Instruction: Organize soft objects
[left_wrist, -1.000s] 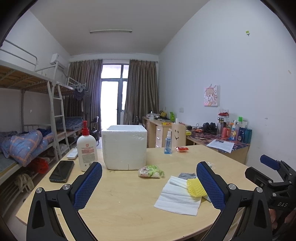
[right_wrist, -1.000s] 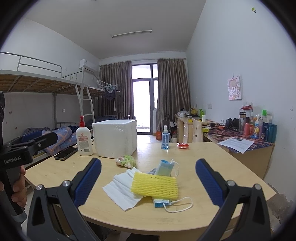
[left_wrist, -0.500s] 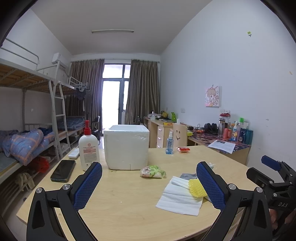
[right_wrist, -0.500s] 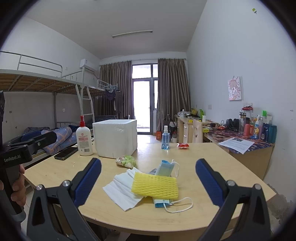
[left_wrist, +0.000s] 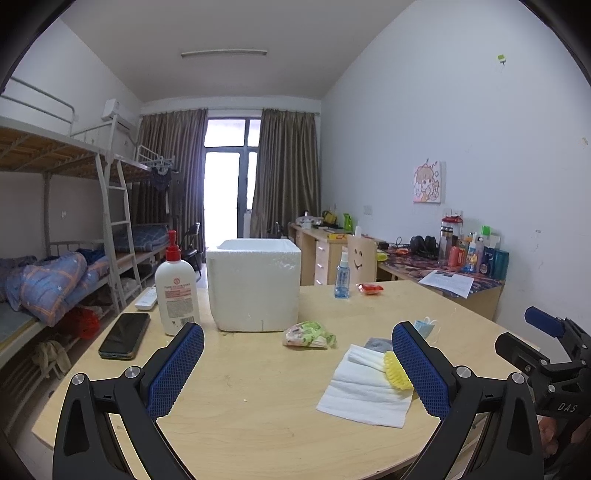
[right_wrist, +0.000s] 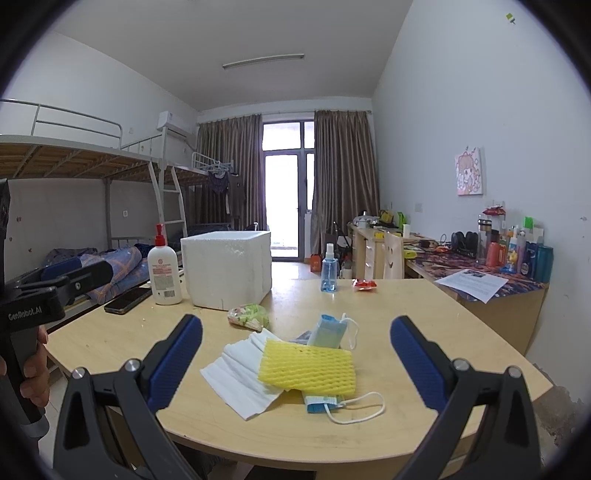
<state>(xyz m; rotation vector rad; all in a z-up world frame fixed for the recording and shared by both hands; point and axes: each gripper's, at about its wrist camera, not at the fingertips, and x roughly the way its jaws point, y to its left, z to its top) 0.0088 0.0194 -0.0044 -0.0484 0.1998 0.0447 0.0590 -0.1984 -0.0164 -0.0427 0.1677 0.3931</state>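
A yellow foam net (right_wrist: 307, 365) lies on a folded white towel (right_wrist: 242, 373) near the table's front edge, with a blue face mask (right_wrist: 327, 330) partly under it and a grey cloth behind. A small green-and-pink packet (right_wrist: 248, 315) sits beyond them. A white foam box (right_wrist: 226, 267) stands open-topped further back. My right gripper (right_wrist: 295, 362) is open, hovering in front of the foam net with nothing between its fingers. My left gripper (left_wrist: 297, 363) is open over bare table, left of the towel (left_wrist: 365, 391) and the net (left_wrist: 396, 371). The box (left_wrist: 255, 284) is ahead of it.
A lotion bottle (left_wrist: 176, 286), a black phone (left_wrist: 125, 335) and a white remote lie left of the box. A blue spray bottle (left_wrist: 341, 277) and a red packet (left_wrist: 369, 288) stand at the back. Bunk beds are left, a cluttered desk (left_wrist: 443, 266) right.
The left wrist view has shifted slightly, so the box and towel sit a little further right and closer. The right gripper and the soft items have not moved.
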